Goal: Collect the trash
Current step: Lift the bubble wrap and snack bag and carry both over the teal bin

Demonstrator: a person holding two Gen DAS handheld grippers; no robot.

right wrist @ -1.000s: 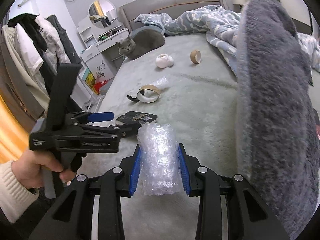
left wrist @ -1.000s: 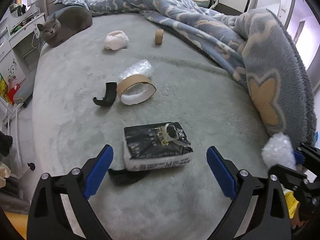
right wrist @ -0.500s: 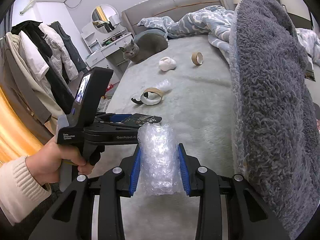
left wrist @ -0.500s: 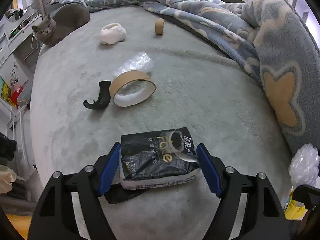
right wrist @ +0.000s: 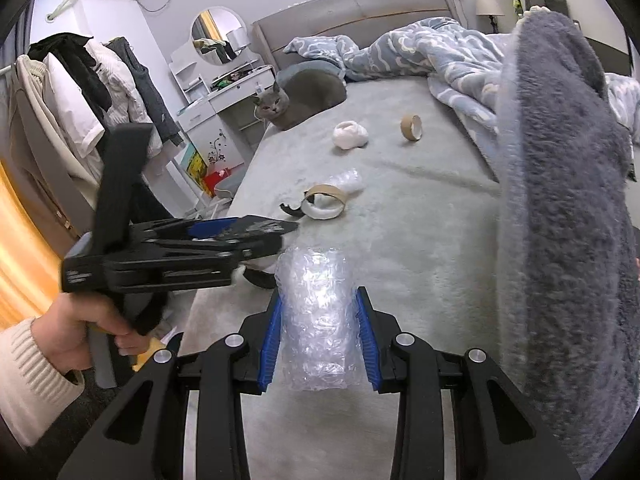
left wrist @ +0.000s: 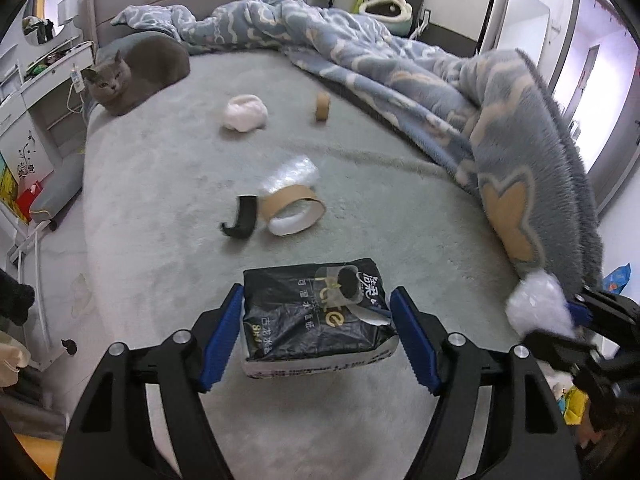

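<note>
My left gripper [left wrist: 316,296] is shut on a black tissue pack [left wrist: 316,316], blue pads pressing both its short sides, and holds it a little above the grey bed [left wrist: 168,184]. From the right wrist view the left gripper [right wrist: 256,230] shows side-on in a hand. My right gripper [right wrist: 320,300] is shut on a roll of bubble wrap [right wrist: 316,320], which also shows at the right edge [left wrist: 538,306] of the left wrist view. On the bed further off lie a cardboard tape ring [left wrist: 294,210], a black curved piece [left wrist: 242,222], clear plastic wrap [left wrist: 292,174], a white wad [left wrist: 245,113] and a small cardboard roll [left wrist: 322,106].
A grey cat [left wrist: 136,72] lies at the bed's far left corner. A thick blue blanket [left wrist: 520,140] is heaped along the right side and rises close beside my right gripper. A black scrap [right wrist: 260,278] lies on the bed below the left gripper. A white dresser [right wrist: 224,100] stands left of the bed.
The left gripper's jaws came in around the tissue pack, closed on it and lifted it off the bed. The right gripper kept still with the bubble wrap.
</note>
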